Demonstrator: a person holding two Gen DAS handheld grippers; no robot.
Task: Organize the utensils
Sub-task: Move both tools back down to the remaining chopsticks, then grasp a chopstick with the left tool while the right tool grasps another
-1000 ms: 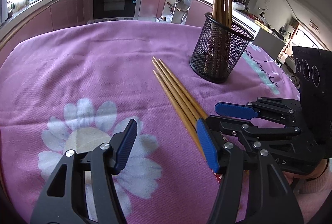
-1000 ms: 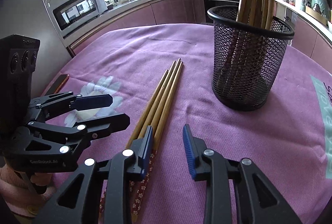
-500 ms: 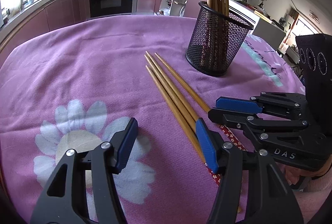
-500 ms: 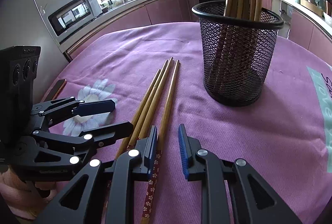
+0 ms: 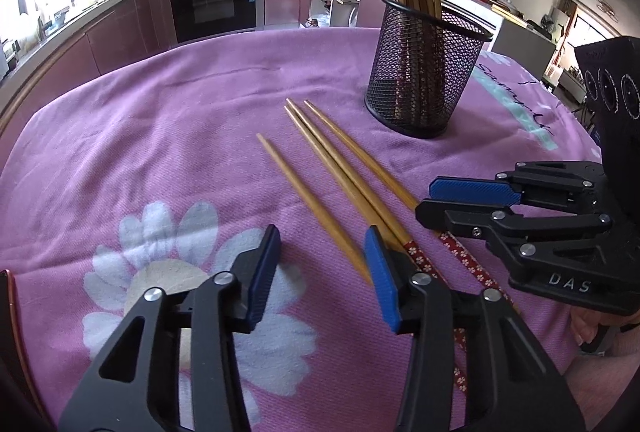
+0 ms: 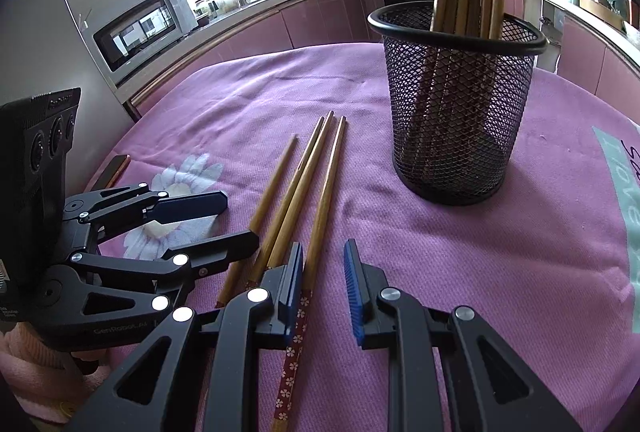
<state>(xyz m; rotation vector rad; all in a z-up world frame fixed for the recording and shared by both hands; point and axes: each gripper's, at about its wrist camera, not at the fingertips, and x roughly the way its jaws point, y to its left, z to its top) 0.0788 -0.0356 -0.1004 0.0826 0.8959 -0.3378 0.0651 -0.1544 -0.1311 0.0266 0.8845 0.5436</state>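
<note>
Several wooden chopsticks [image 5: 340, 172] [image 6: 304, 184] with red flowered ends lie on the purple cloth. One chopstick [image 5: 308, 204] [image 6: 260, 208] lies apart to the left, its thick end between my left gripper's open jaws. My left gripper [image 5: 320, 272] [image 6: 216, 220] is open and low over the cloth. My right gripper [image 6: 324, 284] [image 5: 448, 200] is open, straddling the rightmost chopstick [image 6: 320, 216] near its red end. A black mesh holder [image 5: 424, 72] [image 6: 456, 104] with several chopsticks upright stands behind.
The table wears a purple cloth with a white flower print [image 5: 168, 272] and a teal band [image 6: 624, 192]. A dark flat object [image 6: 114, 170] lies at the left table edge. Kitchen counters and an oven [image 5: 214, 4] lie beyond.
One chopstick has separated from the bundle and slid left and nearer, into my left gripper's gap. Both grippers have shifted slightly forward; the right gripper has narrowed around the rightmost chopstick.
</note>
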